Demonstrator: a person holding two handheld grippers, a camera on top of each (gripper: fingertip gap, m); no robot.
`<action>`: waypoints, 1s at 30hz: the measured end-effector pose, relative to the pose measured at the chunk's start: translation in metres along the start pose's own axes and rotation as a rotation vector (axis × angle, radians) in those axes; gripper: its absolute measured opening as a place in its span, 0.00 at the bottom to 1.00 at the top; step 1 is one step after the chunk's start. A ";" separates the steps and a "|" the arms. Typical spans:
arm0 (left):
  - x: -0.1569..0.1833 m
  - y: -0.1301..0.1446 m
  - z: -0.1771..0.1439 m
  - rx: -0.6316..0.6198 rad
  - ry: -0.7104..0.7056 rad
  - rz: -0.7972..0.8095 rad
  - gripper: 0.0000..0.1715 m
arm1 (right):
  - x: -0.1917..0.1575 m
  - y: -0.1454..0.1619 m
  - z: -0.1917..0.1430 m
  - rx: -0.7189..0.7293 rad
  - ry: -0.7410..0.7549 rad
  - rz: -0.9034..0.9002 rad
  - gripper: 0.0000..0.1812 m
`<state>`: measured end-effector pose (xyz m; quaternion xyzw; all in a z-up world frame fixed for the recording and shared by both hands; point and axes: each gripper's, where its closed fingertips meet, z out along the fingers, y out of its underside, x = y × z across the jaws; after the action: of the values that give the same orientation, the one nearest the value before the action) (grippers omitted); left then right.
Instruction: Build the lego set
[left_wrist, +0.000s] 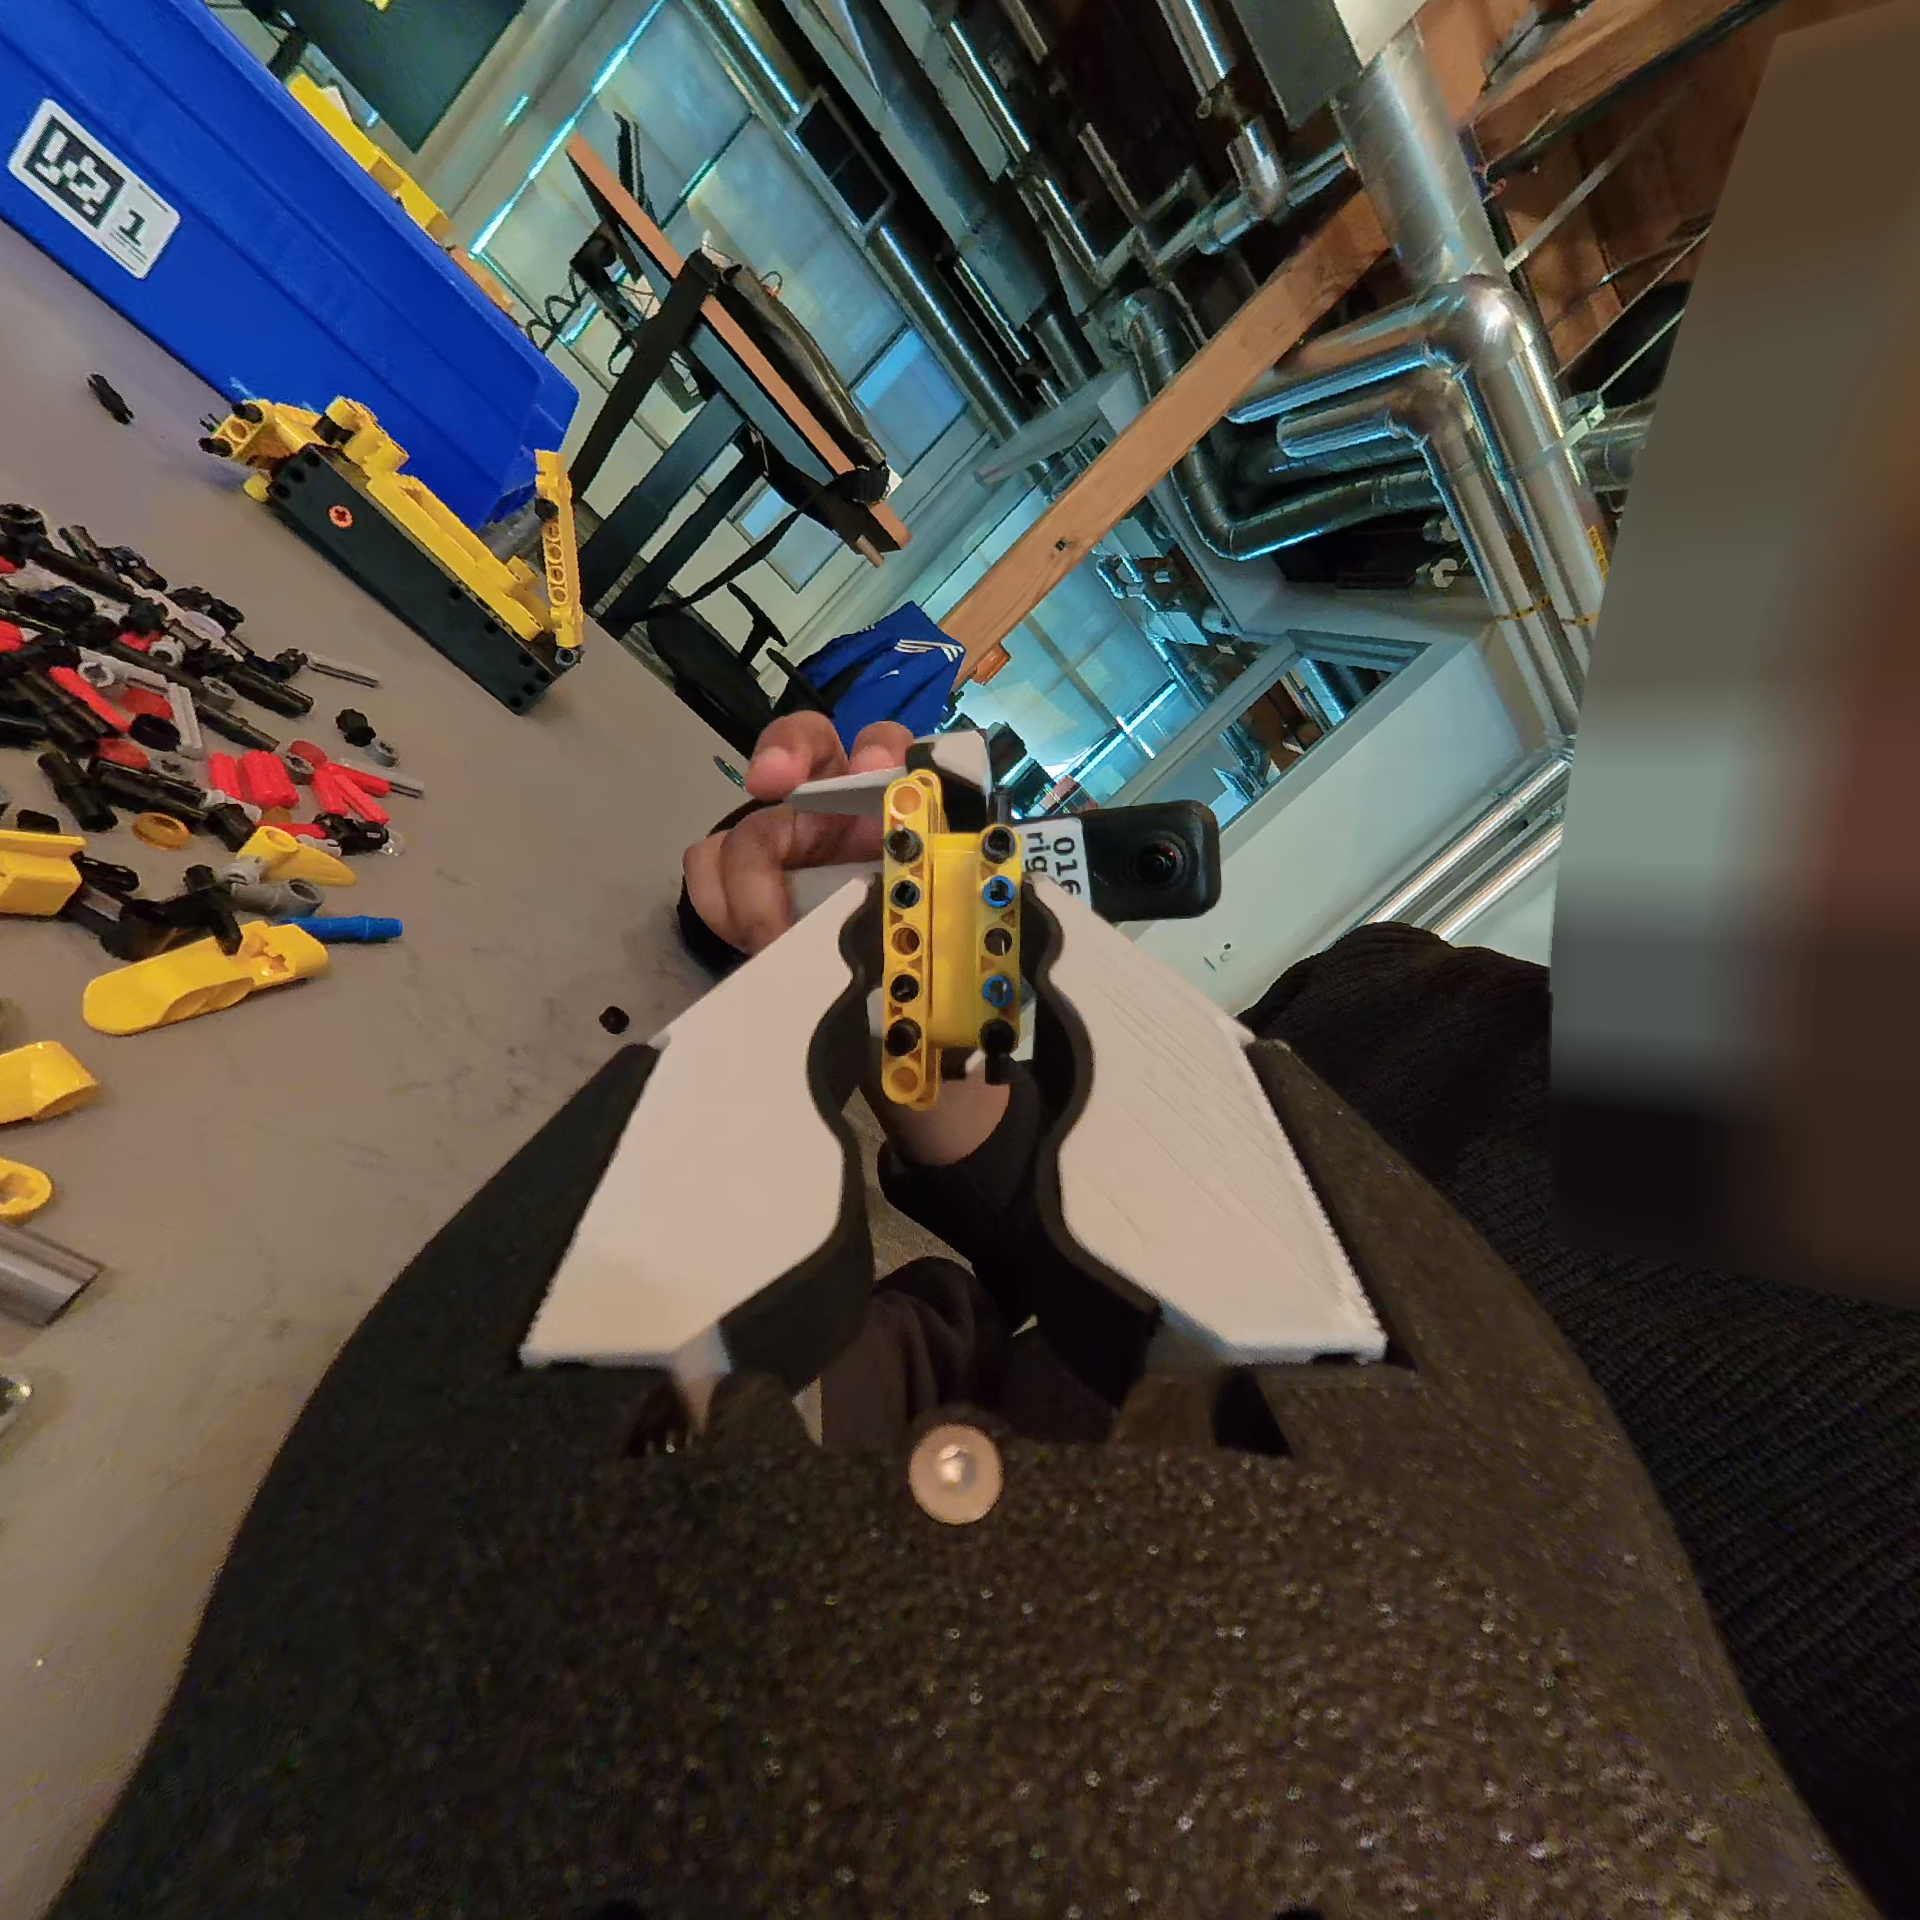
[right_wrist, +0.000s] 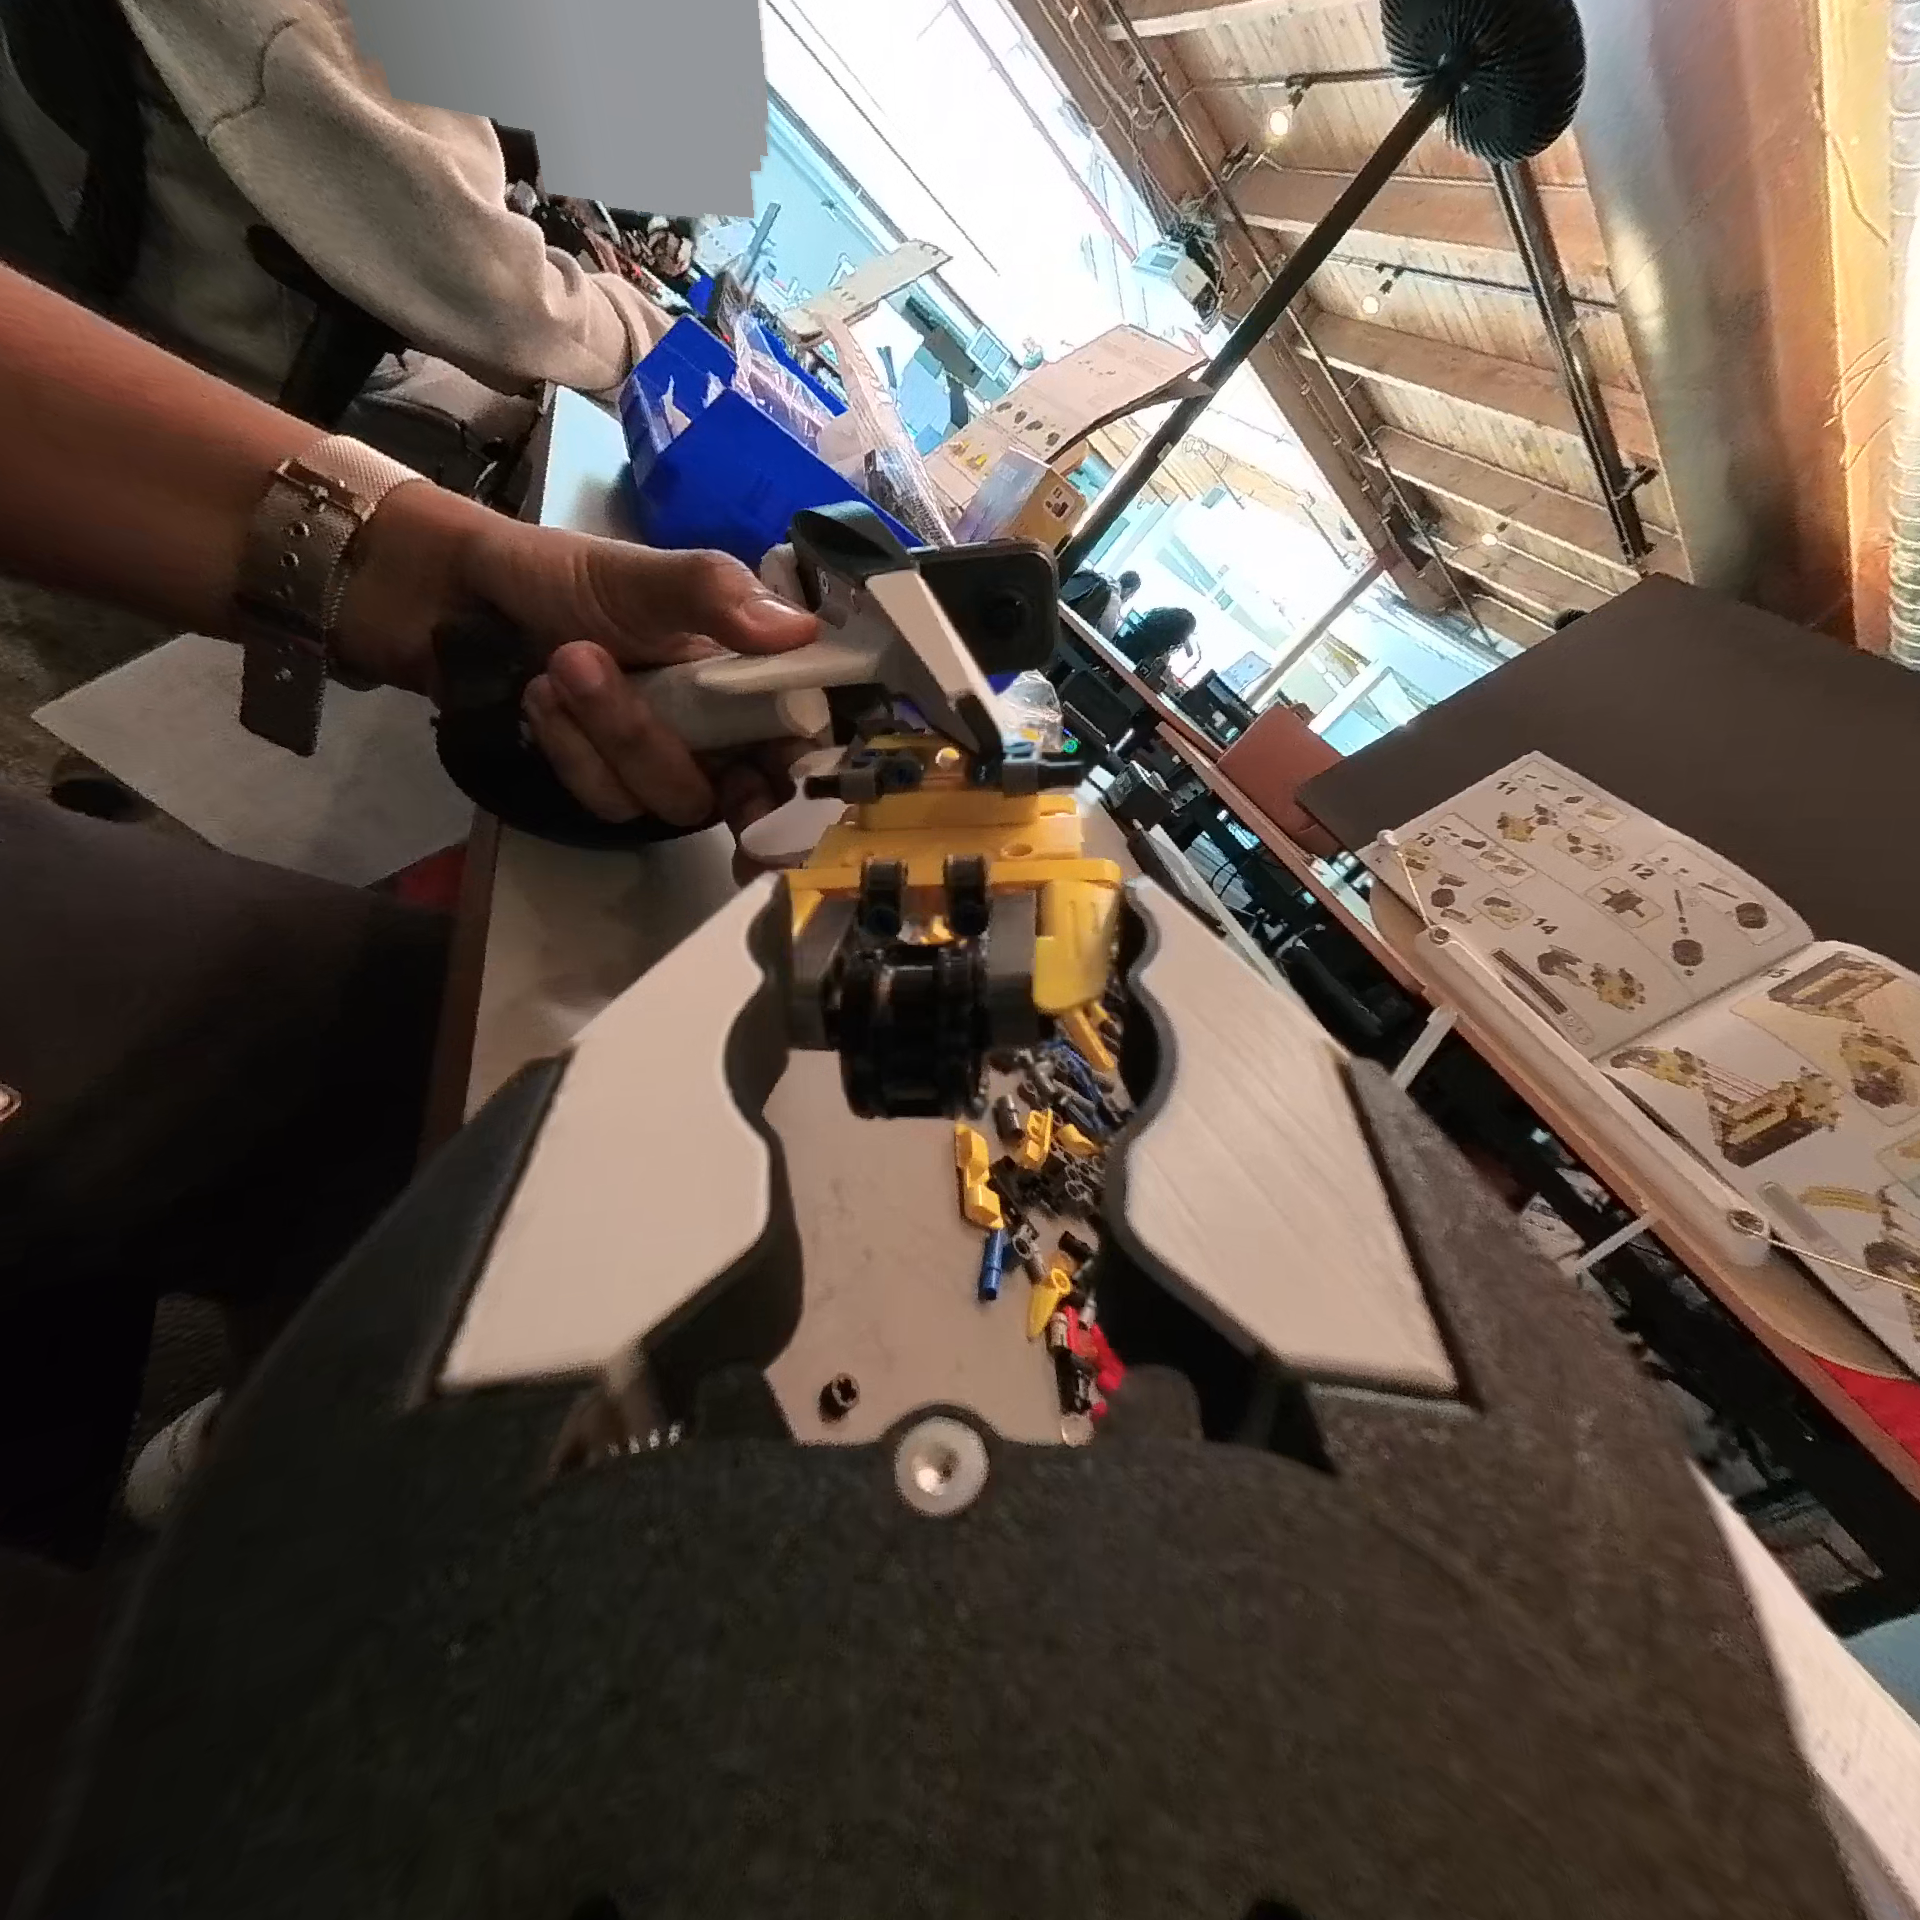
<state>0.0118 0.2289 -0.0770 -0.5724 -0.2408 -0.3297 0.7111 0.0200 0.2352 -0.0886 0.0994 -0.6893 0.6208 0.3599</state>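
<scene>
In the left wrist view my left gripper (left_wrist: 951, 914) is shut on a small yellow beam assembly (left_wrist: 935, 997) with black and blue pins, held above the grey table's (left_wrist: 416, 1091) edge. The right gripper's camera (left_wrist: 1153, 857) and the hand (left_wrist: 769, 862) holding it show just behind the assembly. In the right wrist view my right gripper (right_wrist: 951, 914) is shut on a yellow, grey and black assembly (right_wrist: 935, 935). The left gripper (right_wrist: 977, 727), held by a hand with a strapped wrist (right_wrist: 301, 561), touches that assembly's far end. I cannot tell whether both views show the same assembly.
A blue bin (left_wrist: 260, 239), a half-built yellow and black model (left_wrist: 416, 540) and loose red, black and yellow pieces (left_wrist: 156, 727) lie left on the table. An open instruction booklet (right_wrist: 1662, 987) stands on the right. Loose pieces (right_wrist: 1039, 1174) lie below. A person in a light top (right_wrist: 364, 208) stands beyond. Less than 4 cm separates the two grippers' tips.
</scene>
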 end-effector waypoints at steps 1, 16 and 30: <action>0.001 0.001 0.000 -0.003 0.004 0.000 0.14 | 0.001 -0.001 -0.001 0.008 0.002 0.009 0.32; 0.000 -0.008 -0.005 0.052 0.020 -0.043 0.14 | 0.001 -0.003 -0.003 0.025 -0.005 0.021 0.38; 0.000 -0.010 -0.006 0.061 0.035 -0.065 0.14 | 0.002 -0.004 0.001 0.022 0.019 0.017 0.41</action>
<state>0.0041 0.2217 -0.0723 -0.5366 -0.2568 -0.3552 0.7211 0.0209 0.2341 -0.0843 0.0915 -0.6798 0.6324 0.3601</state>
